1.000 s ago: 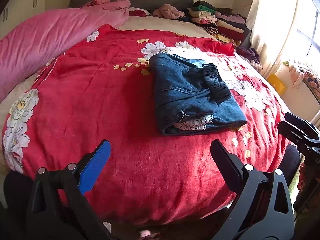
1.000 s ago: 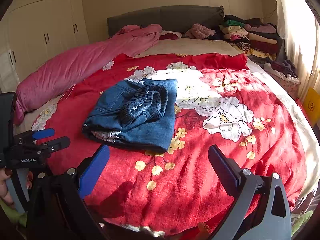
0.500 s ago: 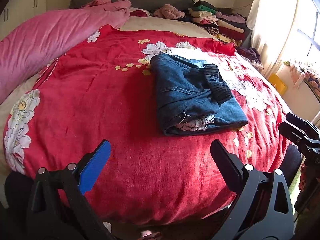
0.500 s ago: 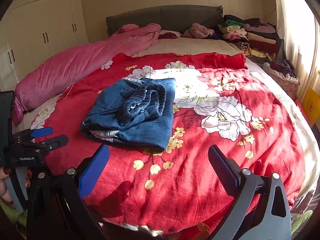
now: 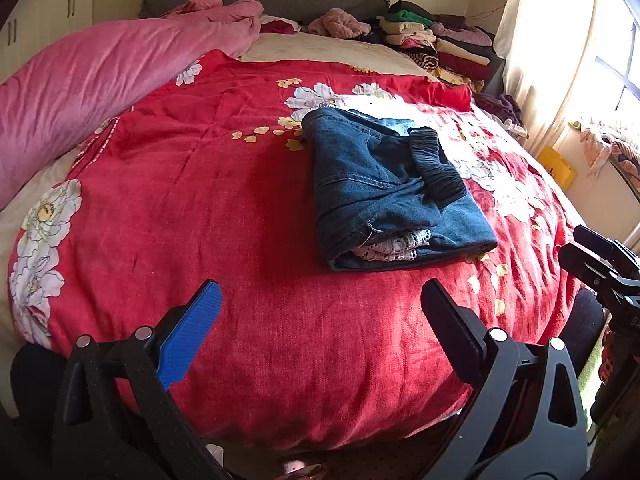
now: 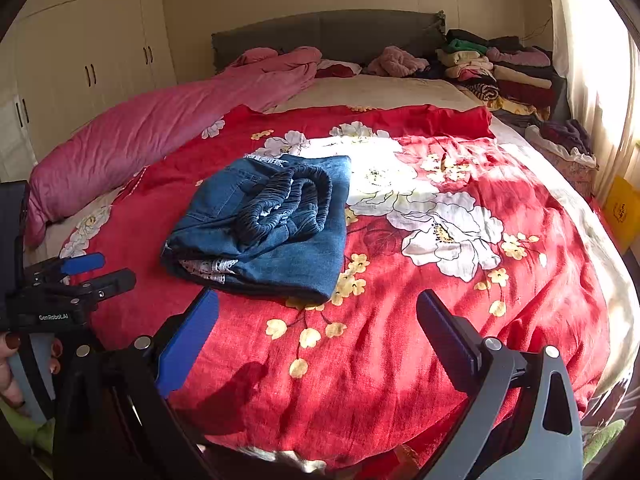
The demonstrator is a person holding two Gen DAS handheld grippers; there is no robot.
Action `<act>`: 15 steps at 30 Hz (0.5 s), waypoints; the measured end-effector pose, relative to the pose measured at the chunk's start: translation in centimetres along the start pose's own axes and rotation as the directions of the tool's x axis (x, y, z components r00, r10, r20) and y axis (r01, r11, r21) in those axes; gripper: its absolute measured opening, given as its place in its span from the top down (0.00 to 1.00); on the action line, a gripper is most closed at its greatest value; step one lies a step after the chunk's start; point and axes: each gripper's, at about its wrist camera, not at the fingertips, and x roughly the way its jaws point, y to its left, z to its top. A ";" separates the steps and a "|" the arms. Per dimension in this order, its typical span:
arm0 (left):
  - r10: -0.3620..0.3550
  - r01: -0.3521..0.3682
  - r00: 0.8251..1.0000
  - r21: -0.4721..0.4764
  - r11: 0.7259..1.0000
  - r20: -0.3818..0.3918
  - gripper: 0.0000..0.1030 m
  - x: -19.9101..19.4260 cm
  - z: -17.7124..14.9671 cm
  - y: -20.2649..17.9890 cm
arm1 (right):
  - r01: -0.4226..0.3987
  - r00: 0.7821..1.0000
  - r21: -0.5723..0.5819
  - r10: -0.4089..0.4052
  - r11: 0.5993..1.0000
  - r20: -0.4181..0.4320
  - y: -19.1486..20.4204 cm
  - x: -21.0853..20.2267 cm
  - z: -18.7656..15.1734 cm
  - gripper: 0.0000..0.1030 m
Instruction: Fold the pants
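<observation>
Red floral bedding [image 5: 168, 208] covers the bed from its near edge, which curves down and away just beyond both pairs of fingers, and a wide stretch of bare cover lies between that edge and the clothing. Nearest the lens, the left gripper [image 5: 320, 304] holds its fingers wide apart with nothing between them, hanging over the near edge; the right gripper [image 6: 318, 312] is likewise spread and empty, and a hand [image 6: 12, 364] with painted nails grips the left tool's handle at the frame's left edge. Past the fingertips, the folded pants [image 5: 384, 188], blue denim with a gathered dark waistband on top and a strip of white lace showing at the near fold, lie flat on the cover, well apart from both tools, right of centre for the left camera and left of centre for the right. Further back, a pink quilt [image 6: 160, 132] runs along the left side. Stacked folded clothes [image 6: 500, 68] sit by the grey headboard [image 6: 328, 36], with white wardrobes [image 6: 80, 64] to the left and a sunlit curtain [image 5: 552, 40] to the right.
</observation>
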 end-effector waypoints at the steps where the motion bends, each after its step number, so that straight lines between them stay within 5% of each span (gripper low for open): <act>1: 0.000 0.000 1.000 -0.001 1.000 0.000 0.09 0.0 0.0 0.0 | 0.000 1.000 0.000 0.000 1.000 0.000 0.0 0.0 0.0 0.04; 15: 0.001 -0.001 1.000 -0.004 1.000 0.003 0.09 -0.1 0.0 0.2 | 0.000 1.000 -0.002 0.000 1.000 -0.002 0.0 0.0 -0.1 0.04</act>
